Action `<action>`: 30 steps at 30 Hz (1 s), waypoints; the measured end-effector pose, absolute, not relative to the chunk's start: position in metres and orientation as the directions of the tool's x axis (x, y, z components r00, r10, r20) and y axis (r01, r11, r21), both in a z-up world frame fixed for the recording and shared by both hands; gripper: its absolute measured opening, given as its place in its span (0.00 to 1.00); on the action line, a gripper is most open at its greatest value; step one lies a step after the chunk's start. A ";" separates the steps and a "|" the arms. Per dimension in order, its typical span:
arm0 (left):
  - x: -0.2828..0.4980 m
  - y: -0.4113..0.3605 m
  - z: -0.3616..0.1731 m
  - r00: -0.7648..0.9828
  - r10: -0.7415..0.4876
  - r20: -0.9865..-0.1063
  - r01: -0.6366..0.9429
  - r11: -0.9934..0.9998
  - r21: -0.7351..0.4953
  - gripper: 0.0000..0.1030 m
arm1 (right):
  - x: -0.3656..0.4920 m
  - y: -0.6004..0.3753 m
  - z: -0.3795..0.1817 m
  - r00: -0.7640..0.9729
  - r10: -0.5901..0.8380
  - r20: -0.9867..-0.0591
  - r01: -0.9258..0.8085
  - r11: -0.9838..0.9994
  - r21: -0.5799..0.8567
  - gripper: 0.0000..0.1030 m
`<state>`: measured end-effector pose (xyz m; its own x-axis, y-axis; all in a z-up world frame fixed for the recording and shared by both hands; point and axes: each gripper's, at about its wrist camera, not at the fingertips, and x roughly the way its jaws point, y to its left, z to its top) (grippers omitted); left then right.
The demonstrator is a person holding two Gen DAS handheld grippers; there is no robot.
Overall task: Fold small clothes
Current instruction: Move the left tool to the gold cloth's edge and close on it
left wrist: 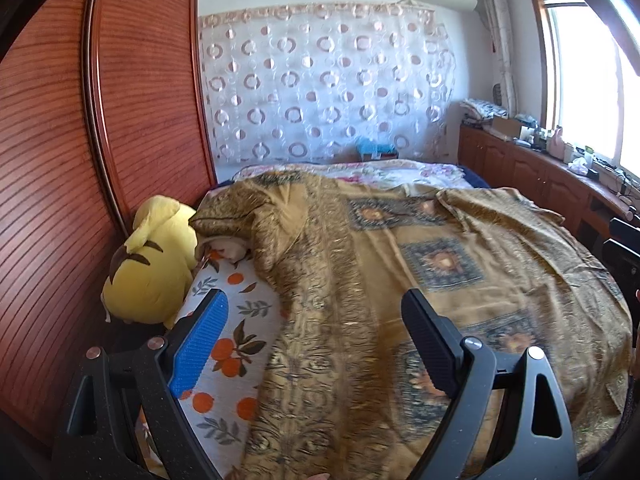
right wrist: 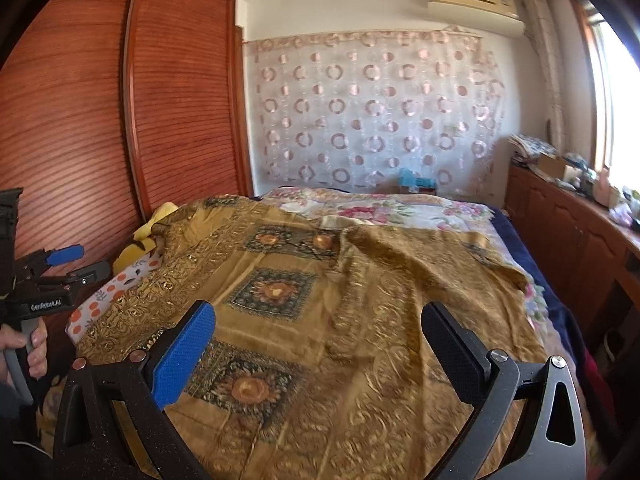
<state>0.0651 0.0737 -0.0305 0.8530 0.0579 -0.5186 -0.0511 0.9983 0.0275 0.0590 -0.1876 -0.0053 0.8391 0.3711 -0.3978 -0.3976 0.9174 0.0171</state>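
While a golden patterned cloth point(right wrist: 320, 312) lies spread and rumpled across the bed, both tongs hover above its near part, gaping wide and gripping nothing: the left gripper point(left wrist: 316, 320) near the orange-print sheet point(left wrist: 236, 344), the right gripper point(right wrist: 318, 328) further right. A yellow plush toy point(left wrist: 154, 264) rests at the left by the wooden wardrobe point(left wrist: 120, 120).

Both wrist cameras hover low over the near end of the bed point(left wrist: 460, 176), facing the curtained wall point(right wrist: 372, 112) (wardrobe point(left wrist: 120, 120) at frame left); the left view sits nearer the wardrobe. They share the gold bedspread point(right wrist: 320, 280).
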 end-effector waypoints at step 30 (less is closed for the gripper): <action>0.215 0.219 -0.058 0.759 0.046 -0.649 -0.145 0.984 -0.100 0.77 | 0.195 -0.141 -0.030 0.616 0.434 -0.657 -0.606 0.795 -0.042 1.00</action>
<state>0.2149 0.2190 -0.0585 0.7591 0.0463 -0.6494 -0.1454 0.9843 -0.0998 0.1947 -0.1409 -0.0301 0.6158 0.4342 -0.6574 -0.6056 0.7947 -0.0424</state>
